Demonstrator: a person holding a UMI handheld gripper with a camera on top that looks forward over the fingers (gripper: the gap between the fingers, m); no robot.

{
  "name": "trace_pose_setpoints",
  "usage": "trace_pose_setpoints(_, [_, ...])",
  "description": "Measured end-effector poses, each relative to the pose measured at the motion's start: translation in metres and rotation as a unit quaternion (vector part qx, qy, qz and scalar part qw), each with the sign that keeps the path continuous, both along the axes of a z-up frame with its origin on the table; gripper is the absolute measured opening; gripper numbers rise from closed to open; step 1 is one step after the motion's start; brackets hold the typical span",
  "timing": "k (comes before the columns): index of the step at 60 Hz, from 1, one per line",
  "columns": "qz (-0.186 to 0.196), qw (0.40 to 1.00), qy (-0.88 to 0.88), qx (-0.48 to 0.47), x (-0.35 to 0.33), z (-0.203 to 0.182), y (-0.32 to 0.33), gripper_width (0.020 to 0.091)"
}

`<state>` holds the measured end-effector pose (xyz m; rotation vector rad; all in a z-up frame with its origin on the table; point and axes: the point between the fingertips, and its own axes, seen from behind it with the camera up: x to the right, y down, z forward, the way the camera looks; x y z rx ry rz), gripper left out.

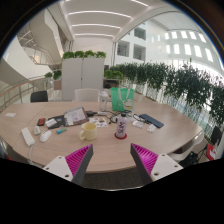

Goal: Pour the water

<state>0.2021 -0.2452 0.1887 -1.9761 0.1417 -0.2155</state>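
My gripper [112, 158] hangs open above the near edge of a round wooden table [60, 148], with nothing between its pink-padded fingers [77, 160]. Beyond the fingers, near the table's middle, stands a yellow mug [89, 130]. To its right is a small bottle [121, 128] on a round white base. Behind them a tall green pitcher-like container [122, 98] stands at the table's far side. All of these are well ahead of the fingertips.
A tablet or notebook [75, 116], a dark phone-like object [151, 121], a white remote-like item [28, 136] and small bits lie on the table. Chairs [39, 97] ring it. White cabinets [82, 73] with plants stand behind, and a hedge [175, 80] of plants runs along the right.
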Motion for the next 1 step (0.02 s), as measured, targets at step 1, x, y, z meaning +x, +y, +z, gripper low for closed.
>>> trace_pose_setpoints(1, [-0.001, 1.000, 0.000, 0.000, -0.0030, 0.0031, -0.0073, 0.0838])
